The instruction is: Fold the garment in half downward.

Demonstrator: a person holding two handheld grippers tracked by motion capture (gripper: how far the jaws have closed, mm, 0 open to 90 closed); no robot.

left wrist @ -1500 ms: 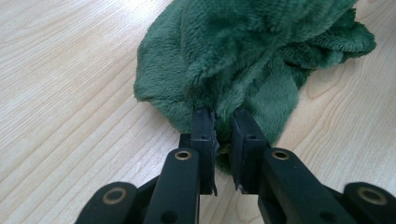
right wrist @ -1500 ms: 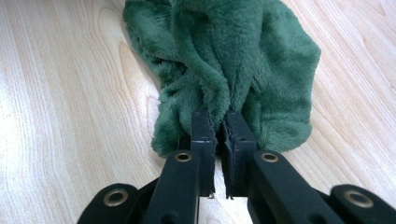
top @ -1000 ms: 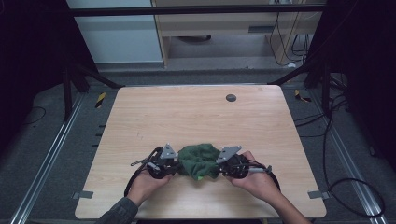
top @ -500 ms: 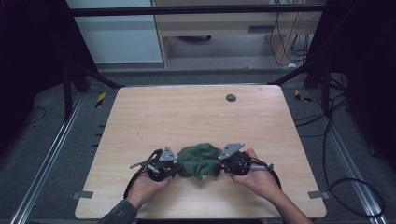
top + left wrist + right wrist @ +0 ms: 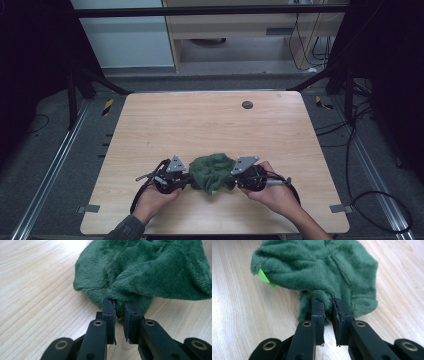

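Room: dim workshop kind of space, grey carpet floor [image 5: 45, 165], pale cabinet [image 5: 240, 30] behind the table, loose cables [image 5: 365, 150] trailing off on the right side.
Table: light wood top [image 5: 210, 125] with a small dark round disc [image 5: 247, 105] near the far edge, well away from everything else.
Cloth: fuzzy dark green cloth [image 5: 212, 172] bunched into a lump on the near part of the table, right between the two grippers. It looks pretty crumpled, with folds all over.
Tag: little bright green tag [image 5: 265, 278] poking out of one edge of the cloth in the right gripper view.
Left gripper: left gripper [image 5: 120, 307] sits at the cloth's left side in the high view. Its jaws are nearly together with a pinch of the green fabric squeezed between the tips, so it's got hold of the cloth.
Right gripper: right gripper [image 5: 327, 305] is the same deal on the other side, jaws closed in on a fold of cloth right at the tips.
Hands: left hand [image 5: 155, 197] and right hand [image 5: 272, 192] come in from the bottom, each wrapped around its gripper, low by the near edge of the table.
Grey plates: the three-cornered plates [image 5: 176, 163] on top of both grippers tilt in toward the cloth.
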